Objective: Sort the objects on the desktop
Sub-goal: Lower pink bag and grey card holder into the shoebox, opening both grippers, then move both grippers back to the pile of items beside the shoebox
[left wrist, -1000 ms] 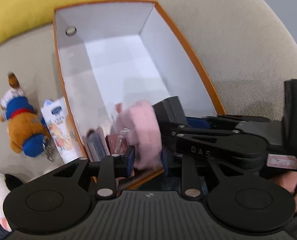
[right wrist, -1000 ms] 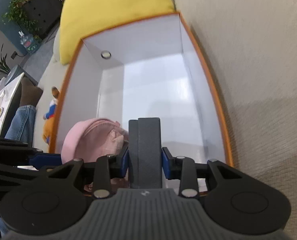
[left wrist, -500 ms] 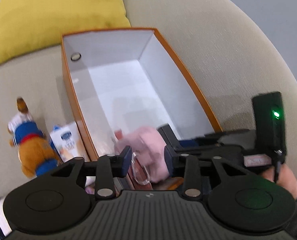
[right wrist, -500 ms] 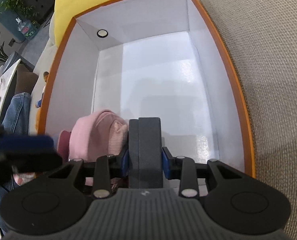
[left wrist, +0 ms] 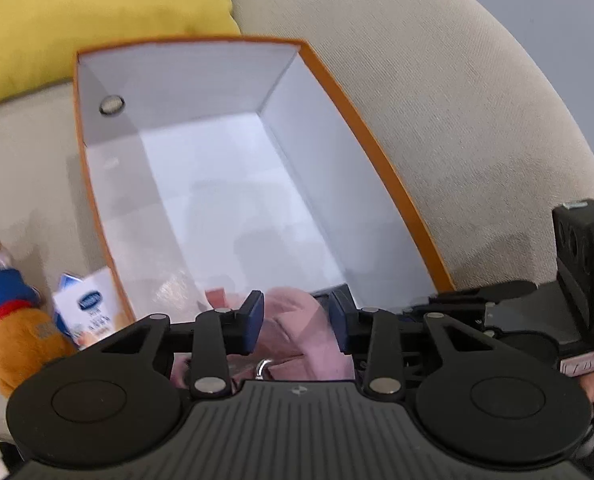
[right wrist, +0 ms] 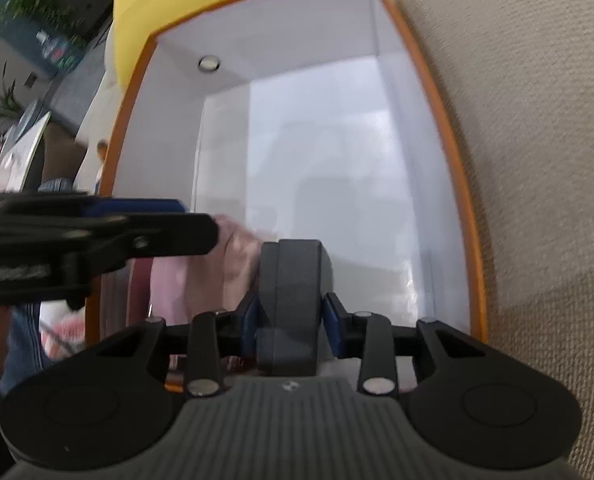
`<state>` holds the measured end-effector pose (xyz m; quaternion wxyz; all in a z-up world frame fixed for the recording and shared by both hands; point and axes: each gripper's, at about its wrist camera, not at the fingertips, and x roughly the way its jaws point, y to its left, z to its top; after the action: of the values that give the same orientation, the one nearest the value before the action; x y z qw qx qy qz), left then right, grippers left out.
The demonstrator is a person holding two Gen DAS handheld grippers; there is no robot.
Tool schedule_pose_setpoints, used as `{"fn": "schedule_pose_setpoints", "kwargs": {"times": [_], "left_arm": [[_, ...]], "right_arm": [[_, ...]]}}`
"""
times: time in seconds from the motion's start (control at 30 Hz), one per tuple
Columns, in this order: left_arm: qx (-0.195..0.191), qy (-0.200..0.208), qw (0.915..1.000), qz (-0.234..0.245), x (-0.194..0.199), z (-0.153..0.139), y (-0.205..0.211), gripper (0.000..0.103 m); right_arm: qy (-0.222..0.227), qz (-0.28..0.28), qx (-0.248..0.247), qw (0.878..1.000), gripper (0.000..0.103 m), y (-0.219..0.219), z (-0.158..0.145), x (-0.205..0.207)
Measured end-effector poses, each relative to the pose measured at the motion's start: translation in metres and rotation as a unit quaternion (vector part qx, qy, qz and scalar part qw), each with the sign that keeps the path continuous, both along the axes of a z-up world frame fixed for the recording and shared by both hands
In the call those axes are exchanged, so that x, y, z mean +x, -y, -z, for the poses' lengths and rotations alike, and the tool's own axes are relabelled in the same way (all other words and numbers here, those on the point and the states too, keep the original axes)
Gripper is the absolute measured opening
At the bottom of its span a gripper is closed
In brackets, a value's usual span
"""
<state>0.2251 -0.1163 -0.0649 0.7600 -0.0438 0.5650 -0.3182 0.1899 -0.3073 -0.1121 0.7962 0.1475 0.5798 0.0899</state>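
Jaws of the left gripper (left wrist: pixel 295 314) closing, with the pink fabric bundle (left wrist: pixel 293 336) between the blue pads (left wrist: pixel 253 318). No firm pinch visible there; bundle low in the near end of the orange-rimmed box (left wrist: pixel 377 152), against its left wall. Seen from the right wrist, left finger lying across the top of the pink cloth.

Right gripper (right wrist: pixel 291 316) clamped on a dark grey block (right wrist: pixel 291 276), held upright between its pads, above the near end of the same box and just right of the bundle.

On labels: small white carton (left wrist: pixel 89 308) outside the left wall, carrying a blue oval logo, lettering too blurred to read. Pale sticker (left wrist: pixel 585 362) on the right gripper's body, also unreadable.

Hard to make out: what the bundle really is, with only folds and a metal ring (left wrist: pixel 263 366) showing. Lower part hidden behind the gripper body. Bottom of the block likewise hidden. Stuffed animal (left wrist: pixel 9 320) in a blue top beside the carton, cut off at the left edge. Yellow cushion (left wrist: pixel 97 12) beyond the box, partly out of frame.
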Motion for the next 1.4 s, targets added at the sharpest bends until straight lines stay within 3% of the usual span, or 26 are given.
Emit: {"fn": "schedule_pose_setpoints", "kwargs": {"times": [0.33,0.8,1.1,1.23,1.33,1.4], "left_arm": [[-0.003,-0.003,1.0,-0.001,0.003,0.011,0.0,0.038],[0.016,0.061,0.998,-0.008,-0.025,-0.035,-0.012,0.038],[0.031,0.137,0.9895,-0.032,-0.076,-0.074,-0.039,0.034],[0.045,0.176,0.9814,-0.06,-0.105,-0.089,-0.064,0.034],[0.061,0.178,0.9787,-0.081,-0.123,-0.093,-0.086,0.034],[0.079,0.182,0.9751,-0.099,-0.136,-0.094,-0.102,0.034]], "right_arm": [[-0.014,-0.014,-0.005,1.0,0.036,-0.006,0.008,0.01],[0.028,-0.017,-0.074,0.997,0.044,-0.015,-0.023,-0.011],[0.093,-0.011,-0.109,0.99,0.052,-0.026,-0.053,-0.045],[0.163,-0.004,-0.099,0.982,0.052,-0.036,-0.072,-0.072],[0.223,-0.009,-0.077,0.972,0.052,-0.049,-0.081,-0.091],[0.236,-0.018,-0.067,0.969,0.051,-0.06,-0.085,-0.101]]}}
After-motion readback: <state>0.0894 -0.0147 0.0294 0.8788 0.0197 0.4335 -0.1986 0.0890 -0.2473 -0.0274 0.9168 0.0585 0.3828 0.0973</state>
